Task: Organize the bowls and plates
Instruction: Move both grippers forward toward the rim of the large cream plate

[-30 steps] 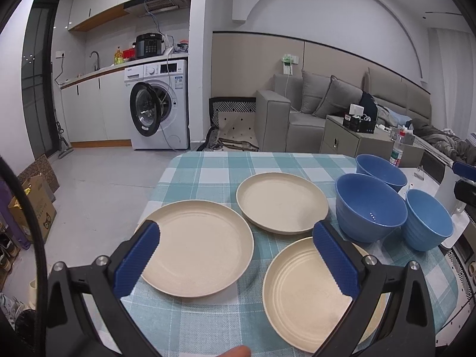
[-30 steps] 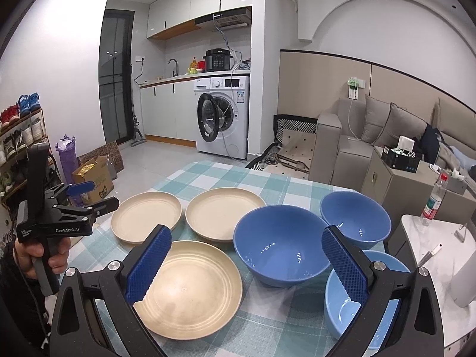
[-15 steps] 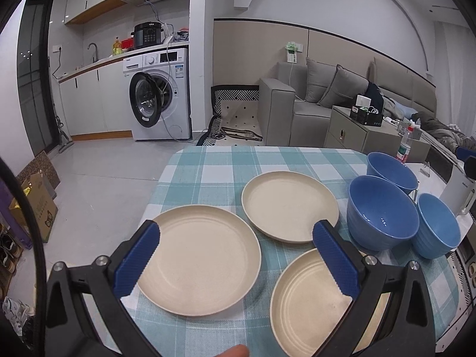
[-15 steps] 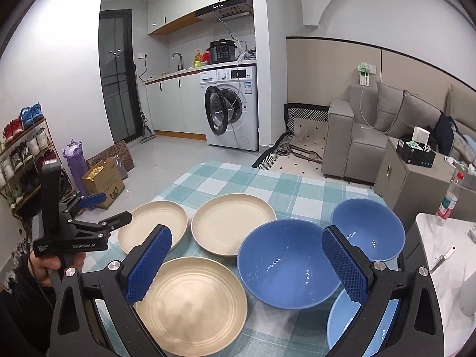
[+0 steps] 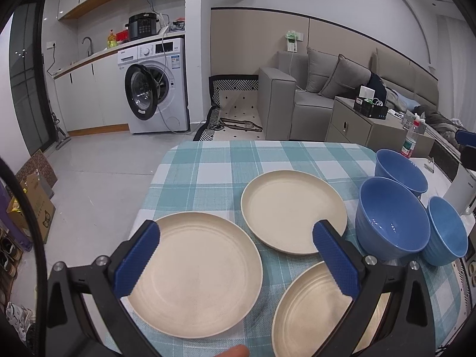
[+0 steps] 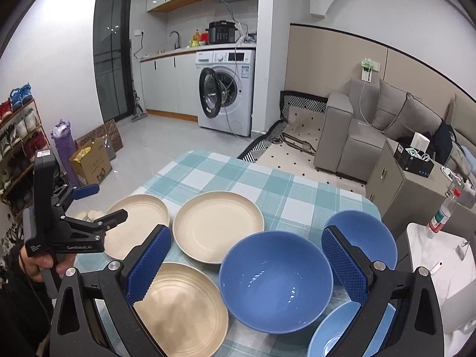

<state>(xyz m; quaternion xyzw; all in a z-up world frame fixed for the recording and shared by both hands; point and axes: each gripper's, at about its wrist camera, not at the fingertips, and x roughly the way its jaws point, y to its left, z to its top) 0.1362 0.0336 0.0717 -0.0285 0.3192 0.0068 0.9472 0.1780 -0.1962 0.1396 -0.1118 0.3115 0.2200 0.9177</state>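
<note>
Covering the counter: teal-and-white checked cloth [image 5: 261, 160].
Room: white front-loading washing machine [image 5: 154, 86] with door ajar, grey sofa [image 5: 312, 101].
Plates: three round cream plates [image 5: 193, 270] on the left part of the counter.
Bowls: three blue ribbed bowls [image 6: 276, 279] on the right part, close together.
Left gripper [image 5: 238, 264]: open, empty, above the plates.
Right gripper [image 6: 247, 264]: open, empty, above the bowls.
Change: both cameras sit closer to the counter than a second ago; the dishes are unmoved.

i'm seeing a teal-and-white checked tablecloth [image 5: 226, 163] lying under three cream plates [image 5: 193, 273] and three blue bowls [image 6: 275, 279]. my grippers' pads [image 6: 148, 263] are showing textured blue on black frames. a white washing machine [image 6: 227, 90] is standing behind, beside a grey sofa [image 6: 351, 136].
</note>
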